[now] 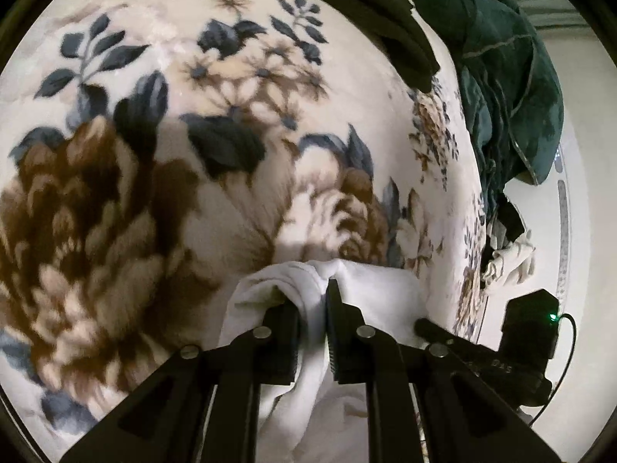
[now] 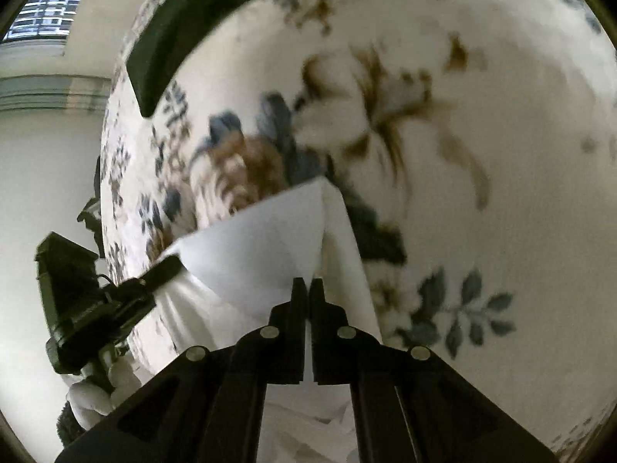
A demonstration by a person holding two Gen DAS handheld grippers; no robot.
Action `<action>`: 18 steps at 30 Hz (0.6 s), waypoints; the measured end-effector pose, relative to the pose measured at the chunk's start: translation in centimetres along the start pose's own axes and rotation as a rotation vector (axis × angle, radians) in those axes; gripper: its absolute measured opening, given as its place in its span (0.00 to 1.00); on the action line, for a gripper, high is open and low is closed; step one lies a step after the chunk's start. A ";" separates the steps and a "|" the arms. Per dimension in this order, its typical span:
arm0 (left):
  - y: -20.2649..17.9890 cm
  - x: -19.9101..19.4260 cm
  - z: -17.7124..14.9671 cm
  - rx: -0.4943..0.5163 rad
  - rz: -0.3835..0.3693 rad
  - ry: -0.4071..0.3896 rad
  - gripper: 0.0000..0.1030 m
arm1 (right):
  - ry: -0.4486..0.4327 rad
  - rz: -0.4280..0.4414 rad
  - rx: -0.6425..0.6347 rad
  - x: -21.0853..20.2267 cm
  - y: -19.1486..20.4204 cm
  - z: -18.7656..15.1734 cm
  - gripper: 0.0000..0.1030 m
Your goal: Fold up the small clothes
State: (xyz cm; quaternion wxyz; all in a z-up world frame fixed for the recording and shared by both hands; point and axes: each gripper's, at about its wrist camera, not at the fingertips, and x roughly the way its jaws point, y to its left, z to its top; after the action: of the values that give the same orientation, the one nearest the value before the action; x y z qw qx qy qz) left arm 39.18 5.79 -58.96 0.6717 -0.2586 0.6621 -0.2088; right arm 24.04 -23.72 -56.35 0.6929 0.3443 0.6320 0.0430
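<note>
A small white garment (image 1: pixel 378 289) hangs bunched between the fingers of my left gripper (image 1: pixel 312 297), which is shut on its edge above a floral blanket. In the right wrist view the same white garment (image 2: pixel 270 247) is stretched taut in a sheet, and my right gripper (image 2: pixel 308 283) is shut on another part of its edge. The left gripper (image 2: pixel 162 270) shows at the left of that view, holding the cloth's far corner. The right gripper (image 1: pixel 428 326) shows at the lower right of the left wrist view.
A cream blanket (image 1: pixel 173 135) with brown flowers and blue leaves covers the bed. A folded dark garment (image 1: pixel 385 19) lies at its far edge, also visible in the right wrist view (image 2: pixel 181 31). A dark green bundle (image 1: pixel 509 88) hangs off the bed's side. A pale floor (image 1: pixel 578 231) lies beyond.
</note>
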 end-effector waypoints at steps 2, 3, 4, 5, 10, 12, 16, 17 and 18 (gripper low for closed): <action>0.4 0.8 0.9 -0.013 0.001 0.026 0.09 | -0.033 -0.003 -0.010 -0.7 0.5 0.9 0.02; 0.6 1.2 1.3 -0.019 -0.001 0.041 0.10 | -0.040 -0.008 -0.014 -0.7 0.7 1.5 0.02; 1.0 1.7 1.8 -0.033 -0.006 0.064 0.10 | -0.049 -0.012 -0.013 -0.7 0.9 2.0 0.02; 1.5 2.1 2.2 -0.050 -0.013 0.080 0.10 | -0.054 -0.020 -0.017 -0.5 1.2 2.6 0.02; 3.7 1.1 2.3 -0.182 -0.140 0.145 0.23 | 0.054 -0.051 0.024 1.5 0.9 5.0 0.03; 2.5 -1.7 0.7 -0.125 -0.112 0.103 0.64 | 0.102 -0.019 0.061 1.1 0.3 5.0 0.21; 0.3 -5.4 -4.4 -0.083 -0.033 0.034 0.69 | 0.082 0.028 0.075 -3.0 0.4 2.2 0.44; -0.1 -5.4 -5.4 -0.085 -0.026 0.033 0.69 | 0.093 0.034 0.082 -3.4 0.5 1.4 0.44; -0.6 -5.0 -6.9 -0.085 0.006 0.041 0.69 | 0.108 0.044 0.100 -3.7 0.5 0.5 0.45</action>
State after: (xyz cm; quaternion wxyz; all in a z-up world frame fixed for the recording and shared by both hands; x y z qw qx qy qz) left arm 32.20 7.89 -54.61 0.6472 -0.2804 0.6847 -0.1836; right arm 23.95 -25.40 -52.98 0.6387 0.3893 0.6622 0.0452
